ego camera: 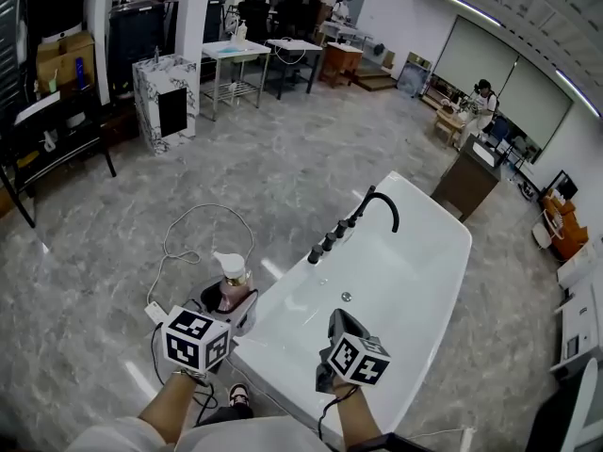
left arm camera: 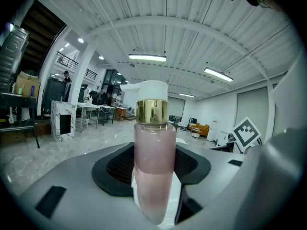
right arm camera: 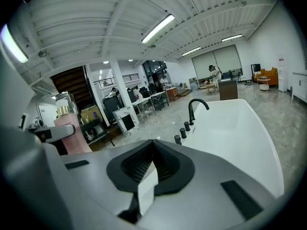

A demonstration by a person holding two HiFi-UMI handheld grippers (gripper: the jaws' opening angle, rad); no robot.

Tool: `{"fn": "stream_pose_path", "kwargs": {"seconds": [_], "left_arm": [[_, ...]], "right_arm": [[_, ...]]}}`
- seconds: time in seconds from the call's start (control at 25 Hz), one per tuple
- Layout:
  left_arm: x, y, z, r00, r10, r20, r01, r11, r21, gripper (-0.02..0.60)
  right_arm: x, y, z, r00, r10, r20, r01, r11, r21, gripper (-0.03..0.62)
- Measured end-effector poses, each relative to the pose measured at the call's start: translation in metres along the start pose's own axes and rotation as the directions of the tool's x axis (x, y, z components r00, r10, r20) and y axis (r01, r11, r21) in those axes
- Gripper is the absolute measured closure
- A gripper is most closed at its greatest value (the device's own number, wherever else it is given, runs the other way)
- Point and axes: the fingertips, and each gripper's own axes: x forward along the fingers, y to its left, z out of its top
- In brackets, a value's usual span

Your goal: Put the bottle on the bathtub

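A clear bottle [ego camera: 232, 285] of pink liquid, with a gold collar and a white pump top, stands upright between the jaws of my left gripper [ego camera: 231, 307], which is shut on its body. In the left gripper view the bottle [left arm camera: 154, 162] fills the middle, with the left gripper [left arm camera: 153, 150] closed round it. The bottle hangs just left of the near-left corner of the white bathtub [ego camera: 462, 252]. My right gripper [ego camera: 336, 318] hovers over the tub's near end, shut with nothing in it. The right gripper view shows its jaws [right arm camera: 152, 145] together, the bathtub [right arm camera: 240, 138] ahead and the bottle [right arm camera: 72, 138] at the left.
A black faucet [ego camera: 382, 201] and a row of black knobs [ego camera: 330, 240] sit on the tub's left rim. A white cable [ego camera: 179, 243] loops on the grey floor left of the tub. A marble-patterned cabinet [ego camera: 165, 97] and tables stand farther back; a person [ego camera: 482, 97] is at the far right.
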Motion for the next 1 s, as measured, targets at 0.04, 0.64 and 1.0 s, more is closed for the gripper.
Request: {"fn": "stream_pose_path", "kwargs": {"seconds": [0.04,0.64,1.0], "left_arm": [[0.005,0.004,0.002,1.0,-0.004,-0.001,0.004,1.0,-0.002,0.348],[0.06,0.049,-0.02,0.996,-0.06,-0.06,0.06,0.998,-0.002,0.348],[0.079,0.047,-0.046,0.991,-0.093,-0.091,0.095,0.995,0.011,0.348]], "right_arm": [[0.005,0.0,0.002,1.0,-0.005,-0.003,0.005,1.0,0.0,0.568],[0.064,0.001,0.0,0.999,-0.028,-0.041,0.028,1.0,-0.008,0.568],[0.08,-0.022,-0.028,0.997,-0.037,-0.067,0.036,0.999,-0.016,0.568]]}}
